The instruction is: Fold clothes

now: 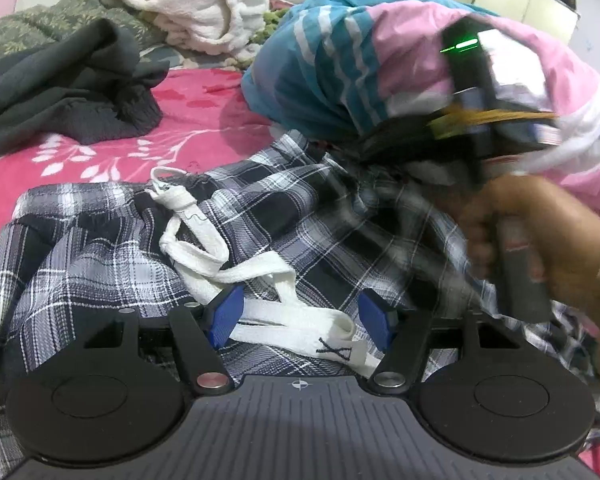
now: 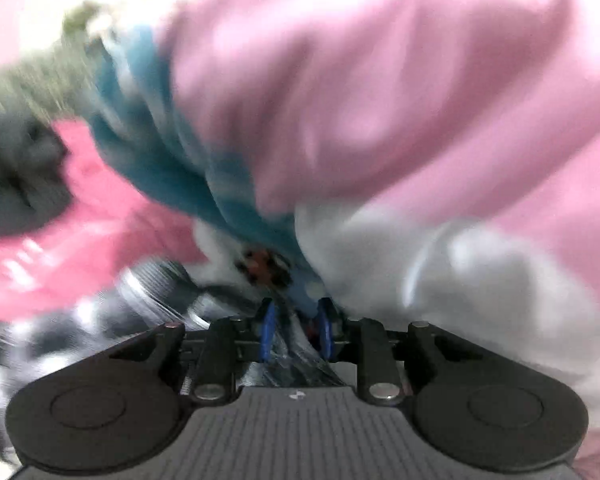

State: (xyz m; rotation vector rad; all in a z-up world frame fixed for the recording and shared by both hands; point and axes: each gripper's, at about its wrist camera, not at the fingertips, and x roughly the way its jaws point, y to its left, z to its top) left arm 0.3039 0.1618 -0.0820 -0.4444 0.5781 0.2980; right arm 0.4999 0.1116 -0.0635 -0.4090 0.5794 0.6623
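Pink bedspread [image 1: 204,108] under plaid shorts [image 1: 100,240]

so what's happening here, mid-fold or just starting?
Looks like the start. A person holds tongs in each hand over a pink floral bedspread. The left tongs are open, straddling the white drawstring of crumpled black-and-white plaid shorts. The right tongs are nearly closed on plaid fabric, though that view is motion-blurred. Nothing is folded yet; a dark grey garment, a white towel and pink-and-teal bedding lie behind.
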